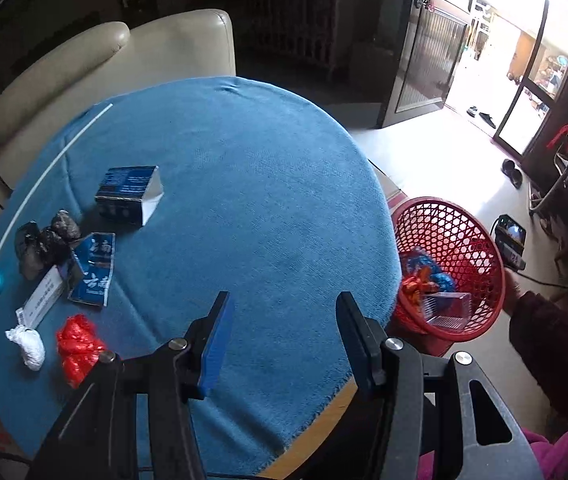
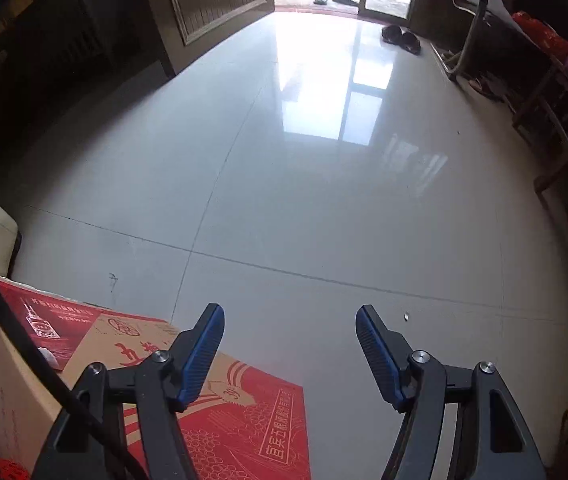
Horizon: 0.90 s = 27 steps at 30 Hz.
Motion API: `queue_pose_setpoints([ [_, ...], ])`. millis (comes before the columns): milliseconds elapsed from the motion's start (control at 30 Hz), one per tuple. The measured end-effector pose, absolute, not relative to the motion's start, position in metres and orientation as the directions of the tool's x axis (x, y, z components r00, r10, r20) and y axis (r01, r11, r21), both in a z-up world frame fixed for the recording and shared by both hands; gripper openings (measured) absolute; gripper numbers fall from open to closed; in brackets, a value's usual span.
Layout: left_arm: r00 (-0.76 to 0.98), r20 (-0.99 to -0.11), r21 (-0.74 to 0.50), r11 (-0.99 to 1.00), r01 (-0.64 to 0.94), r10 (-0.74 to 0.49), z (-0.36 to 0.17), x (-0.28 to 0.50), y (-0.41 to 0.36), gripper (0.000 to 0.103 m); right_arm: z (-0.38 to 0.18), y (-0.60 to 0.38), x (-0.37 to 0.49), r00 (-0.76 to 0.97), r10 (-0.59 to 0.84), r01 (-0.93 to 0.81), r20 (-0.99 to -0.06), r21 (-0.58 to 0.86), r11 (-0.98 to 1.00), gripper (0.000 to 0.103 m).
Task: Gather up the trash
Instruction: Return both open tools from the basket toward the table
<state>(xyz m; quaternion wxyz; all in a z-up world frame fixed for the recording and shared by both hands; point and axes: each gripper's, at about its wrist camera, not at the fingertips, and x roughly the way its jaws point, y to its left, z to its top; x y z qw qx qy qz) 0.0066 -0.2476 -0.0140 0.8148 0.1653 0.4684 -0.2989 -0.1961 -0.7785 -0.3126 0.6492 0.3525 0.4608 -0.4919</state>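
Left gripper (image 1: pixel 284 316) hangs over the blue table (image 1: pixel 243 168), jaws spread wide, nothing between them. Left of those jaws lies the trash: red bag (image 1: pixel 77 346), white wad (image 1: pixel 27 344), torn packet (image 1: pixel 93 274), black bag (image 1: pixel 43 242), box (image 1: pixel 129 194) beyond. Right of them, the red basket (image 1: pixel 448 240), its base cut off by the table edge. Right gripper (image 2: pixel 290 338) gapes over bare floor (image 2: pixel 304 180), a carton (image 2: pixel 243 420) partly hidden under its left jaw.

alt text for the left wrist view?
Open left hand-held gripper hovers empty over a round blue-clothed table with trash at its left: dark box, red wad, white wad. Red basket sits right, part-filled.
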Motion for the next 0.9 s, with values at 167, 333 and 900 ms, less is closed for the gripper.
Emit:
queue_pose_setpoints([
  [167, 0.353, -0.862, -0.052, 0.758, 0.651, -0.362, -0.017, 0.007, -0.247, 0.054, -0.309, -0.740, -0.244, 0.094, -0.284, 0.985, -0.954, 0.047, 0.169, 0.072],
  [333, 0.342, -0.853, -0.086, 0.752, 0.654, -0.394, -0.016, 0.008, -0.241, 0.054, -0.316, -0.698, -0.280, 0.100, -0.216, 0.994, -0.971, 0.087, 0.069, 0.072],
  [900, 0.627, -0.724, 0.005, 0.906, 0.422, -0.288, 0.026, 0.011, -0.102, 0.067, -0.054, -0.711, -0.275, 0.282, -0.606, 0.952, -0.744, 0.138, 0.274, 0.072],
])
